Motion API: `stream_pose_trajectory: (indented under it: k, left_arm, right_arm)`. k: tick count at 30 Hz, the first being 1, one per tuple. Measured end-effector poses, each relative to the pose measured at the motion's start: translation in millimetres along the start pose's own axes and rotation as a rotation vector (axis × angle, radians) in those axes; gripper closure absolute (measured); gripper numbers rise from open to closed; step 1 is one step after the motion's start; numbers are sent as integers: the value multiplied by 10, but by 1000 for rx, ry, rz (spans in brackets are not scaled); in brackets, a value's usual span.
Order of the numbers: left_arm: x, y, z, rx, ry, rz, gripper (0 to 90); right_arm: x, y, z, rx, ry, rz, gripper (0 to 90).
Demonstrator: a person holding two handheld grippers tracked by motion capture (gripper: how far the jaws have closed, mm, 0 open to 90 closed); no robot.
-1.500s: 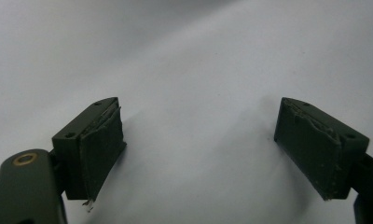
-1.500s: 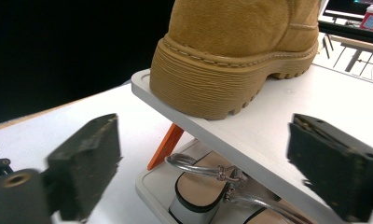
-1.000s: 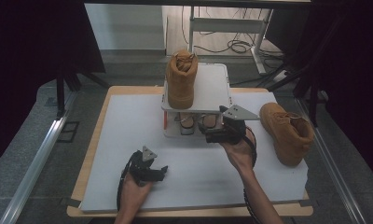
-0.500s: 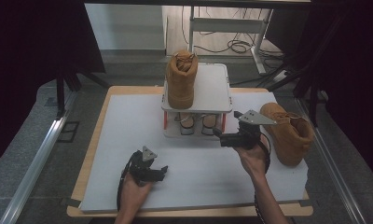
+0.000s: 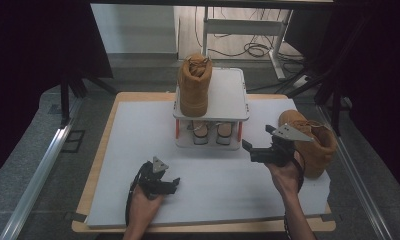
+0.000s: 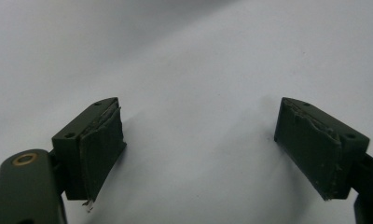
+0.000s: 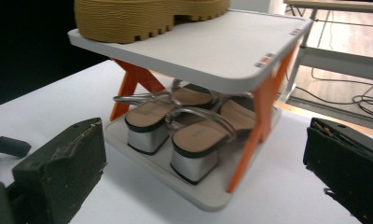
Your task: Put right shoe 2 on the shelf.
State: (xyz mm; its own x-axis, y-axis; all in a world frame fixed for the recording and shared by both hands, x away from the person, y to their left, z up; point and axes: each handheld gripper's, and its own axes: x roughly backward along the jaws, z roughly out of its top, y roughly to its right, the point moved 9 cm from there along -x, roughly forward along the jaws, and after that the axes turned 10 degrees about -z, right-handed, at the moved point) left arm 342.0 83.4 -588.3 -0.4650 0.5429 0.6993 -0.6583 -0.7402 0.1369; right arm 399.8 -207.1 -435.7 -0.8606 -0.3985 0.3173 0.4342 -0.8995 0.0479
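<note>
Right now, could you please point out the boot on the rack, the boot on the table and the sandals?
boot on the rack (image 5: 194,87), high view, its shaft.
boot on the table (image 5: 319,145), high view, its side.
sandals (image 7: 175,119), right gripper view, an insole.

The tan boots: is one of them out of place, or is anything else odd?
One tan suede boot stands upright on the white two-tier shoe rack. Its mate, the second tan boot, lies off the rack on the white table, beside the right gripper. Nothing looks damaged or spilled.

Two tan boots (image 5: 194,90) (image 5: 313,145), two heeled sandals (image 7: 168,119) (image 7: 208,140), one two-tier shoe rack (image 5: 225,95), two tongs (image 5: 173,184) (image 5: 249,150).
</note>
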Motion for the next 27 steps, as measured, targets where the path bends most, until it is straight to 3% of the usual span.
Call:
stream_pose_trajectory:
  k: [9, 22, 27]
  left_arm:
    - [0, -1, 0, 0, 0, 1, 153]
    - [0, 0, 0, -1, 0, 2, 152]
    - [-1, 2, 0, 2, 1, 2, 152]
  right_arm:
    - [160, 278, -121, -39, 8, -64, 0]
    - [356, 576, -198, -31, 30, -155, 0]
    - [458, 757, -240, -40, 35, -205, 0]
